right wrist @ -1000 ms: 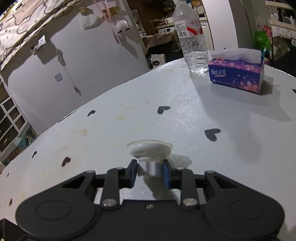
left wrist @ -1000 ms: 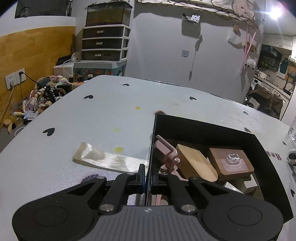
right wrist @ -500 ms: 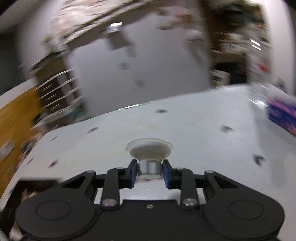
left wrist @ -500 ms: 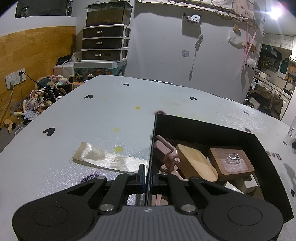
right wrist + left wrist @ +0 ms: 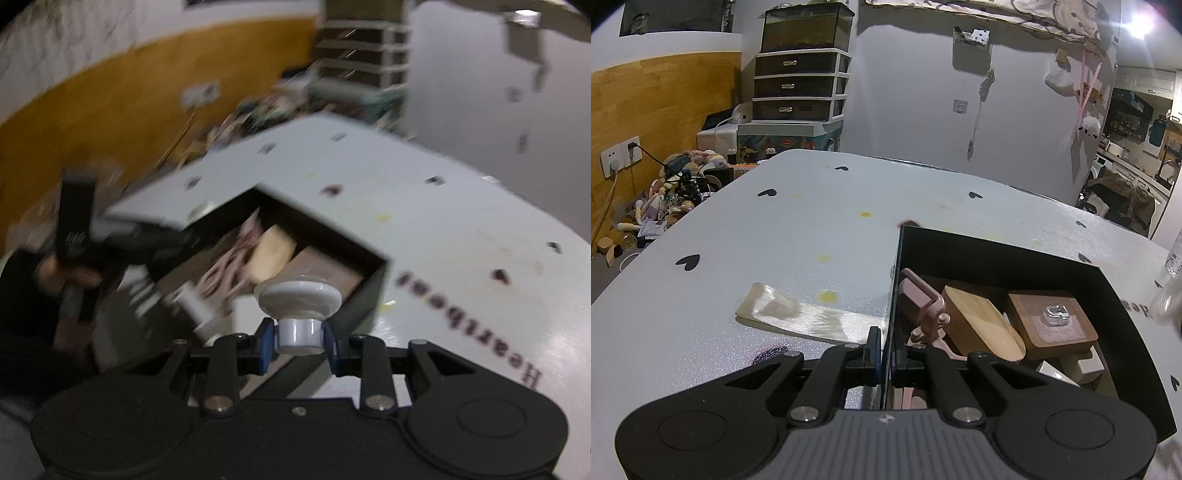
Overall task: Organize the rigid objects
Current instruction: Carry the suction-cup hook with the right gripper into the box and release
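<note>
The right gripper (image 5: 298, 338) is clamped on the short neck of a white knob-like piece (image 5: 297, 300), its blue pads pressing the stem from either side and the wide round cap standing out ahead of the fingertips. The stem runs along the line the gripper points, so the cap leads and the piece's axis heads straight for whatever lies in front. What lies in front, and below, is the black box (image 5: 369, 291): its near corner sits just beyond the cap, and the open interior spreads ahead and to the left of this gripper. The view is smeared, so how high the cap is above the rim cannot be told.

The left gripper (image 5: 886, 350) is closed on the box's left wall (image 5: 894, 295), one finger outside over the worktop (image 5: 775, 240), one inside, pinning the box in place. To the right of its fingers, inside the box, lie a pink clip-like tool (image 5: 923, 306), a pale wooden scoop (image 5: 982, 325) and a brown wooden block (image 5: 1052, 325) with a clear hook on top. To the left, on the worktop, lies a shiny ribbon strip (image 5: 798, 317).

The right hand is the one carrying, and the drop likely turns on bringing the cap forward past the near corner before letting go, over a free patch among the things inside.
</note>
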Available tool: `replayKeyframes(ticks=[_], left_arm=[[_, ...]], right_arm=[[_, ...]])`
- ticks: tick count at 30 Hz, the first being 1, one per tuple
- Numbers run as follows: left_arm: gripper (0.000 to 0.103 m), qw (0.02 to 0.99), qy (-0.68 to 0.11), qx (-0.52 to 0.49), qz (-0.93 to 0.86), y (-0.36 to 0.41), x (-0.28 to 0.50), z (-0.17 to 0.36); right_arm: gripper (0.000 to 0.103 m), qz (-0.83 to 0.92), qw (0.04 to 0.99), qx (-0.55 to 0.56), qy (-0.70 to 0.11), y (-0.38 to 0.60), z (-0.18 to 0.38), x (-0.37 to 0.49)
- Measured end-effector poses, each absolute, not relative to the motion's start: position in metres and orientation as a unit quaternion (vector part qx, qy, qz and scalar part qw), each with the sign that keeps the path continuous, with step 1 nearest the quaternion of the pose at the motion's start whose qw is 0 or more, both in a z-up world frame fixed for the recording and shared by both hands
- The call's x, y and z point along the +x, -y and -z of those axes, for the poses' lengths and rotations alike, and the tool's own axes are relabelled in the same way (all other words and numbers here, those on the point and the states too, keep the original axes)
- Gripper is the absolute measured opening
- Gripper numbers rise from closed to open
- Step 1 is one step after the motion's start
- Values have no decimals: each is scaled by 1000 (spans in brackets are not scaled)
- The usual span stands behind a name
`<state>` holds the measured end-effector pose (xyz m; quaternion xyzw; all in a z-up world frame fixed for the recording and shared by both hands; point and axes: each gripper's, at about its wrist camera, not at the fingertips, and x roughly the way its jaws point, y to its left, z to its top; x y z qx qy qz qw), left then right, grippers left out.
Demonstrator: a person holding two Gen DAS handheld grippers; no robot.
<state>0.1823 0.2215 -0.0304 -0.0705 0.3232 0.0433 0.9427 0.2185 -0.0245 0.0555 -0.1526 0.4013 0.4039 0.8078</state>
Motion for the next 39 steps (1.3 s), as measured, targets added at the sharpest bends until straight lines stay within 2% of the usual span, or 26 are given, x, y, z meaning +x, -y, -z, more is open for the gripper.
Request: replayKeyframes(ticks=[10,11,13,15,39], left_arm=[[5,943,-323,-72,-40,-222,183,30],[5,943,-323,-72,-39,-223,183,30],[5,943,-323,-72,-39,-223,183,30],[5,943,-324,-72,-39,-223,183,30],[5,942,-324,-70,-40,-222,183,29]], right_arm=[[31,-426,748,-223,-459,-12,-45,216],[40,-422,747,-224,-463,-13,-44,216],[47,-424,745,-222,-464,-15,-45,216],[49,-423,747,-229,-460,-16,-46,214],[50,-411,778,-196,-434,-4,-63,206]])
